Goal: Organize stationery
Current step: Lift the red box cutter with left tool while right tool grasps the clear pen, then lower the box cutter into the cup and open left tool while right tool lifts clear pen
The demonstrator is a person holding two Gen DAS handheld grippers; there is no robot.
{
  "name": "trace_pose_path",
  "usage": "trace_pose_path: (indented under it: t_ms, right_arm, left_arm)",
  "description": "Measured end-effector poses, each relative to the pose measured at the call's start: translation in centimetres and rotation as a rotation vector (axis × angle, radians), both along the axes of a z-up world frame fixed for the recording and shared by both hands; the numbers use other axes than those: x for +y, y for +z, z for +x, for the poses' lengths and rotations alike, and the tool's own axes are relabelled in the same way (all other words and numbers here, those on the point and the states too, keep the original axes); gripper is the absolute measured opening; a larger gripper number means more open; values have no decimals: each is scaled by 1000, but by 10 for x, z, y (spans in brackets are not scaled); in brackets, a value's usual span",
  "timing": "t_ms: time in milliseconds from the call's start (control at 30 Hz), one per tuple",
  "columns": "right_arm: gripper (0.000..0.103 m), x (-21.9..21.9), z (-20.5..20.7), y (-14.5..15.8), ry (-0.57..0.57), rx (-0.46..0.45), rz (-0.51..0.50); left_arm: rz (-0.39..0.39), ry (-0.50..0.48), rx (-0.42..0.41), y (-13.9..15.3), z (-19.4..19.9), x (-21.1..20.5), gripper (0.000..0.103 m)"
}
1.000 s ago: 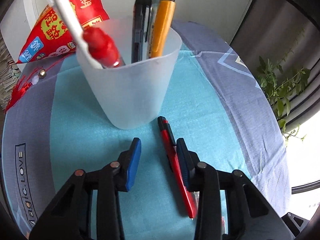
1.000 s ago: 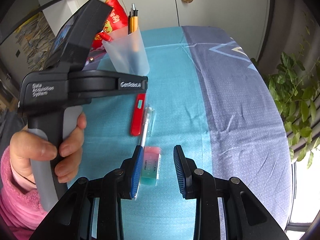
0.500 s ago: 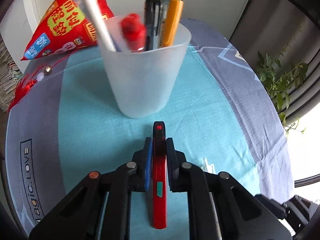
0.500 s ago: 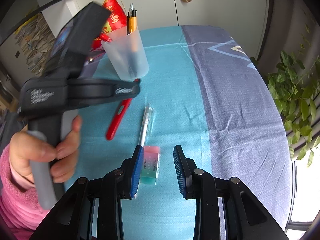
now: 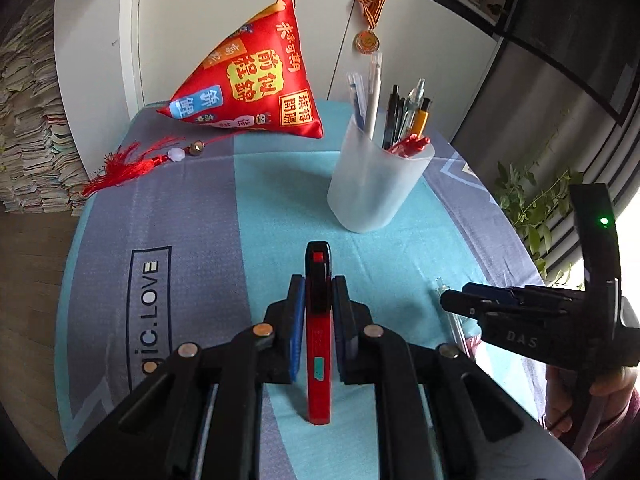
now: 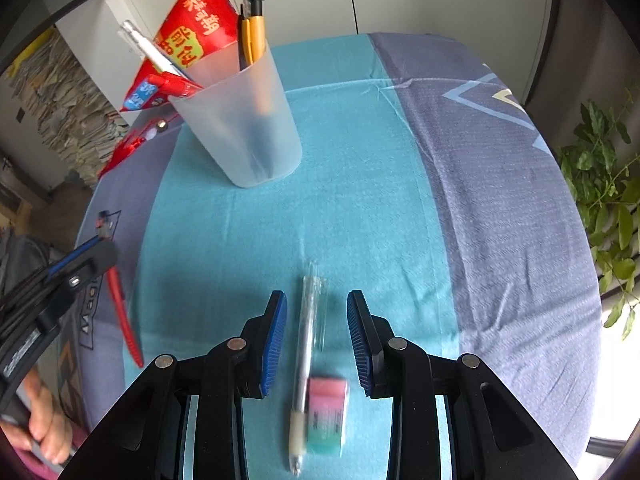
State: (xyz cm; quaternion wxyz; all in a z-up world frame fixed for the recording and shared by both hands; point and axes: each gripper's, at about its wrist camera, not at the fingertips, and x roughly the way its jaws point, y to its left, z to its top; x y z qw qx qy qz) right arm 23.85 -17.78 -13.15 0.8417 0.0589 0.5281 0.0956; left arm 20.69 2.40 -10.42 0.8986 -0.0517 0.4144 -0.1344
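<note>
The left hand-held gripper [image 5: 317,312] pinches the red pen [image 5: 318,332] above the counter [image 5: 192,240], short of the crowded cup [image 5: 376,188], where it could jam, while the right hand-held gripper [image 6: 317,336] straddles the clear pen [image 6: 305,344], spread.

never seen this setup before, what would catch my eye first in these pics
Probably the red pen clamped in the left gripper, held above the blue cloth short of the frosted cup crowded with pens. Behind the cup sits a bright red triangular pouch with gold characters. Under the open right gripper lie a clear pen and a pink-and-green eraser.
</note>
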Motion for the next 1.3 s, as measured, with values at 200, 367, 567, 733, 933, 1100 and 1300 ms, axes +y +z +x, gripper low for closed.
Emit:
trace_pose_path:
  t_ms: [200, 367, 567, 733, 933, 1100, 1300]
  right_arm:
    - [31, 9, 10, -7, -9, 26, -37]
    - [16, 26, 14, -7, 18, 18, -112]
    - [16, 23, 2, 22, -6, -66, -25]
    - [15, 21, -26, 62, 7, -195, 19]
    - [16, 26, -51, 87, 20, -298, 12]
    - [15, 22, -61, 102, 3, -348, 29]
    - [16, 15, -68, 126, -8, -421, 57]
  left_arm:
    - [-7, -20, -46, 4, -5, -1, 11]
    - [-17, -26, -70, 6, -7, 1, 11]
    - [-23, -25, -96, 12, -13, 9, 11]
    - [-30, -21, -110, 17, -19, 13, 12]
    - [-28, -26, -128, 28, -25, 10, 12]
    - [-17, -41, -163, 47, -26, 2, 11]
    - [-41, -57, -197, 77, -11, -12, 12]
